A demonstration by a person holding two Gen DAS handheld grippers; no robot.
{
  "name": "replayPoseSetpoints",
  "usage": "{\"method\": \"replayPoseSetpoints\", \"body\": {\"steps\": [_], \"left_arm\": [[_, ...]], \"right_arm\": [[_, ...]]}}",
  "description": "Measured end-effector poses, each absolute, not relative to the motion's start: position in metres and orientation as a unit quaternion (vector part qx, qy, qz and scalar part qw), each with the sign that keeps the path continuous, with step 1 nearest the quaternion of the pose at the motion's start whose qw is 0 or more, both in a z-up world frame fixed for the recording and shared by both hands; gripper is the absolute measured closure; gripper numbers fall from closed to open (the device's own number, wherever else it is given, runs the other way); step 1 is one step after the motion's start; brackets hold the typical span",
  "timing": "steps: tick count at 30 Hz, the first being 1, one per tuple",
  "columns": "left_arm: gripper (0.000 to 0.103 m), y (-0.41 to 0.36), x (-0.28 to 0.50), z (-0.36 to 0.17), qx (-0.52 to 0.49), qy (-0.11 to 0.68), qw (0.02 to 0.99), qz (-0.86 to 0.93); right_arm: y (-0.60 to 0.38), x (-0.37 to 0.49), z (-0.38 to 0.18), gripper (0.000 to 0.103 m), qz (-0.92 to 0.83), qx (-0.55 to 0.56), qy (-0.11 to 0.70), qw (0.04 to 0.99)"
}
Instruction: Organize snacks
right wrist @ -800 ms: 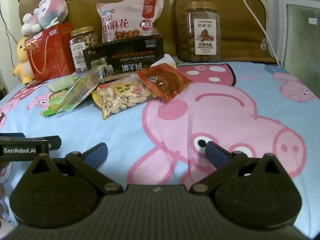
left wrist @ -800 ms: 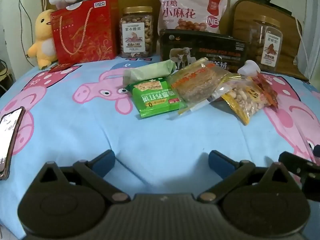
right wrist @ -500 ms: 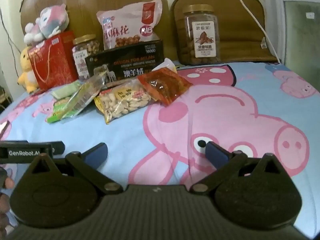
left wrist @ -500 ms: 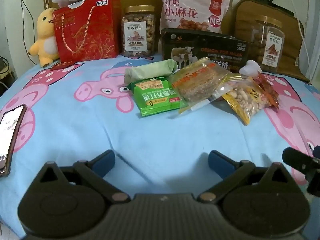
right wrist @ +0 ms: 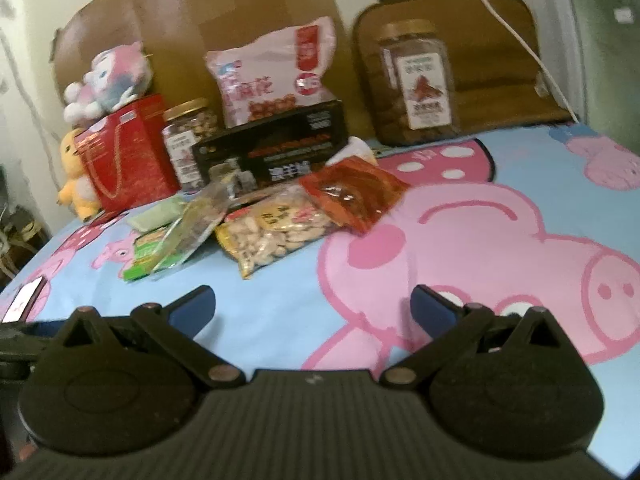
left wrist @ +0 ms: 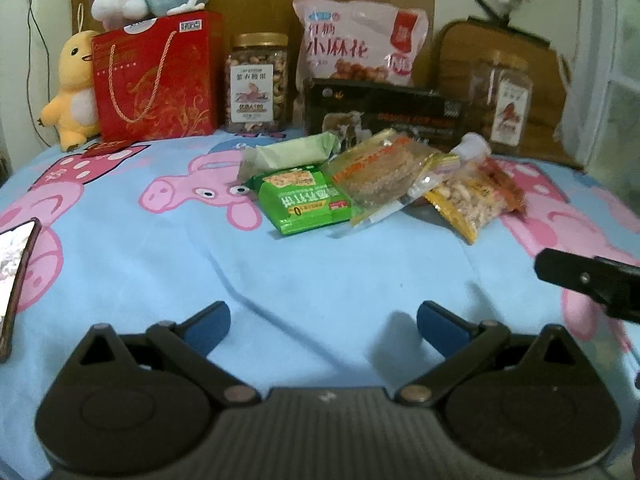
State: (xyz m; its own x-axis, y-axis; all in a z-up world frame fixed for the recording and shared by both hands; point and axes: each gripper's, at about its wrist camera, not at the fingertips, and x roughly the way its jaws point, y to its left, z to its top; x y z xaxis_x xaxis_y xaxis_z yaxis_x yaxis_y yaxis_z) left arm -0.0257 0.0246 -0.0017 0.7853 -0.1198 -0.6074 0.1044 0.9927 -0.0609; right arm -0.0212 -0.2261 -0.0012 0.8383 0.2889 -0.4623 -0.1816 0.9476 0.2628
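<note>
Both views shifted nearer snacks; left gripper, right gripper agape, empty; jar holds nuts.

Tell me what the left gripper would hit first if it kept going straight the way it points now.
Probably the blue pig-print bedsheet: the open, empty left gripper tilts downward at bare fabric. If it skimmed over that, the green snack packet lies next in line, though depth is hard to judge.

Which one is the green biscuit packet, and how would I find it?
Look at the pig-print bedsheet, then the heap of snack packets in front of the black box. The green biscuit packet lies flat at the heap's left front edge, the only bright green one.
</note>
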Motion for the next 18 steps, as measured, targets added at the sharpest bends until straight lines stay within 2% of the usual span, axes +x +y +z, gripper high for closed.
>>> {"method": "replayPoseSetpoints", "body": {"steps": [2,4,7,11,16,17,18], "left_arm": [[0.0,0.034,-0.027,0.001,-0.018,0.319,0.945,-0.068],[0.0,0.044,-0.028,0.005,-0.027,0.31,0.948,-0.062],[0.0,0.062,-0.027,0.014,-0.051,0.293,0.953,-0.053],[0.002,0.084,-0.02,0.022,-0.084,0.292,0.952,-0.041],[0.013,0.096,-0.016,0.026,-0.099,0.296,0.949,-0.052],[0.015,0.096,-0.016,0.026,-0.101,0.298,0.947,-0.058],[0.018,0.096,-0.016,0.026,-0.102,0.3,0.946,-0.065]], "right_arm": [[-0.224,-0.022,0.002,0.006,0.137,0.097,0.246,0.955],[-0.223,-0.018,0.007,0.023,0.151,0.093,0.245,0.953],[-0.219,-0.004,0.017,0.042,0.19,0.099,0.251,0.944],[-0.212,0.018,0.03,0.045,0.226,0.132,0.251,0.932],[-0.191,0.058,0.033,0.046,0.255,0.167,0.283,0.909],[-0.187,0.065,0.031,0.049,0.259,0.169,0.292,0.905],[-0.182,0.072,0.028,0.063,0.264,0.17,0.305,0.899]]}}
